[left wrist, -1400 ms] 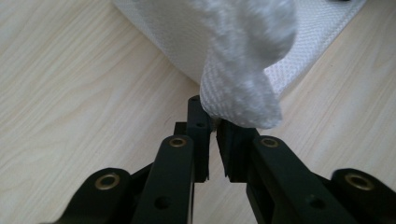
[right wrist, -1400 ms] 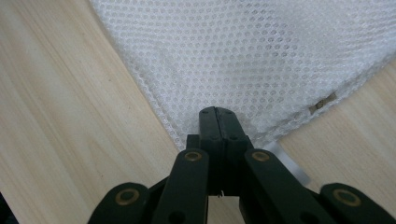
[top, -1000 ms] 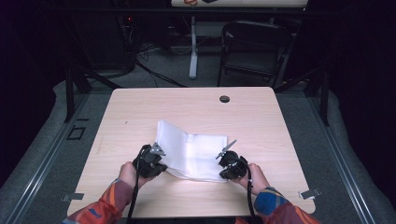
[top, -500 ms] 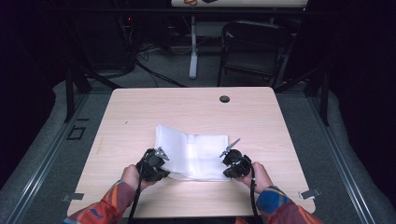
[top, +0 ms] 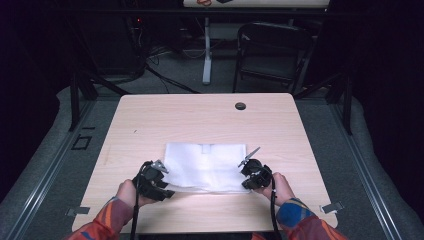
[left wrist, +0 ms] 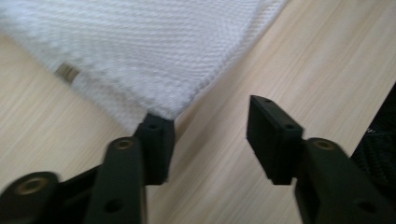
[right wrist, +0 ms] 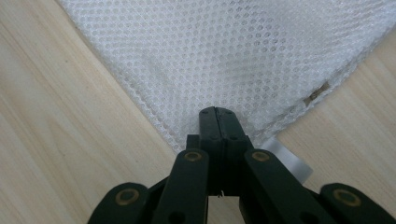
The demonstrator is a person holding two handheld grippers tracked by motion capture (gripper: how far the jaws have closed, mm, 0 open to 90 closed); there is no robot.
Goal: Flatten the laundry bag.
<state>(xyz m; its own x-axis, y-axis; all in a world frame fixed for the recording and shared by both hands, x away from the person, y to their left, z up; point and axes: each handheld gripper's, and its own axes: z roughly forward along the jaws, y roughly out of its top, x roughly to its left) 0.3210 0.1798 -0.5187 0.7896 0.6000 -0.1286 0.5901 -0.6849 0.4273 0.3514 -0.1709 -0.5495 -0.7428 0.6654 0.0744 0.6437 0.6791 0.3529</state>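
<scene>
A white mesh cloth (top: pixel 205 167) lies flat as a folded rectangle on the near half of the wooden table (top: pixel 150 125). My left gripper (top: pixel 159 181) sits at the cloth's near left corner. In the left gripper view its jaws (left wrist: pixel 212 128) have just been opening and stand apart; the cloth (left wrist: pixel 140 51) corner rests against one jaw tip, unpinched. My right gripper (top: pixel 248 176) is at the near right corner. In the right gripper view it (right wrist: pixel 218 116) is shut on the edge of the cloth (right wrist: pixel 224 51).
A black round grommet (top: pixel 240 105) sits near the table's far edge. A dark folding chair (top: pixel 272 50) and a white post (top: pixel 206 50) stand beyond the table. Bare wood surrounds the cloth on all sides.
The cloth, raised and skewed at its left before, now lies flat and square. The left gripper has opened and let go of its corner, shifting slightly left. The right gripper has stayed shut.
</scene>
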